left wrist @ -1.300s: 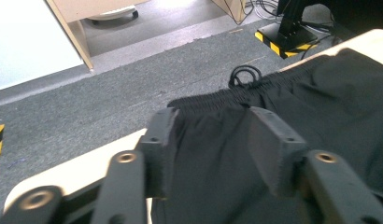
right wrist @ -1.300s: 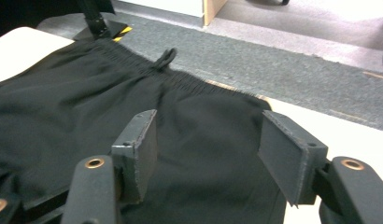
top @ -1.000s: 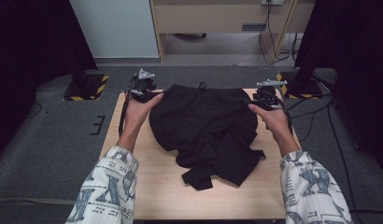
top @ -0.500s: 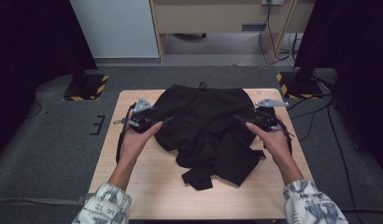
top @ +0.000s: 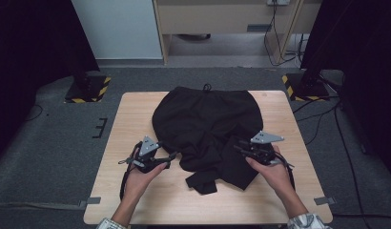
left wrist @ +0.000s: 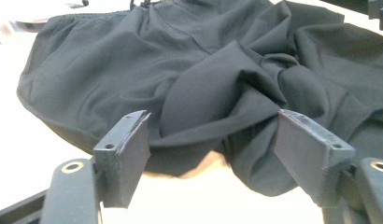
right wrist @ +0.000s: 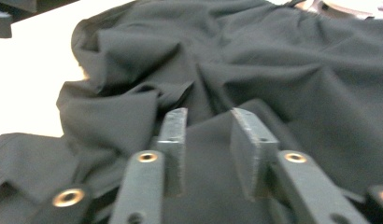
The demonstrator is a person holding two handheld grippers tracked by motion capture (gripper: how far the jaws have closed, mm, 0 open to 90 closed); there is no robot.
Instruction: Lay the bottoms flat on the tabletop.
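Luckily my left gripper (left wrist: 213, 135) was open at the shorts' (top: 208, 124) seven o'clock edge; my right gripper (right wrist: 210, 144), half closed, gripped nothing. It might have pinched two layers together.

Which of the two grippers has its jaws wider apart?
The left gripper: its jaws stand wide, just short of a fold of the black shorts. The right gripper has a much narrower gap, over the cloth.

both forearms enter from six o'clock. the left gripper (top: 172, 155) points toward three o'clock, its jaws wide apart and just been closing slightly. the right gripper (top: 235, 145) points toward ten o'clock, its jaws narrowed, just been closing.
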